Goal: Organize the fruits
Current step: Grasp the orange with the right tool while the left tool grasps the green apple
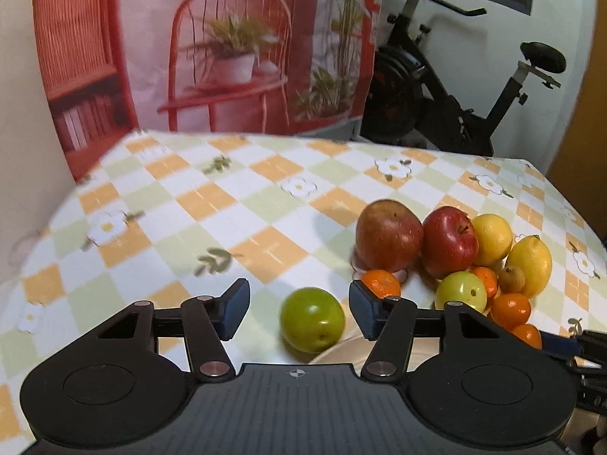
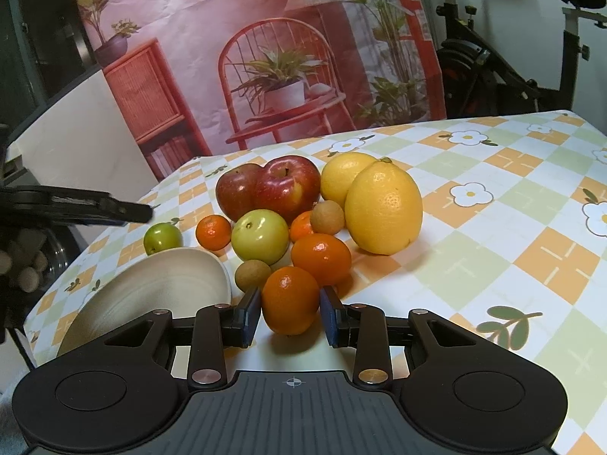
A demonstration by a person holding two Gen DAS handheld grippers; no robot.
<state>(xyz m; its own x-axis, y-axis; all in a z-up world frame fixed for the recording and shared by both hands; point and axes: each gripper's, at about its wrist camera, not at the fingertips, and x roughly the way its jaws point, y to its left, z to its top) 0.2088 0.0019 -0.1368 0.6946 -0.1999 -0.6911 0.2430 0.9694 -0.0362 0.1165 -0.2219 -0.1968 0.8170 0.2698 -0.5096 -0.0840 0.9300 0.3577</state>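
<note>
Near table edge (image 2: pixel 57 295), bowl (image 2: pixel 159 284), tangerine (image 2: pixel 290 299) seemingly gripped, right jaws.

The left hand-held gripper (image 1: pixel 299 309) stands open around a green fruit (image 1: pixel 312 319) on the checkered tablecloth (image 1: pixel 227 208).

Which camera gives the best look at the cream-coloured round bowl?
The right wrist view: the cream-coloured round bowl shows its rim and ribbed inside, left of the fruit pile on the checked tablecloth. The left wrist view catches only a sliver of its rim behind the gripper's body.
</note>
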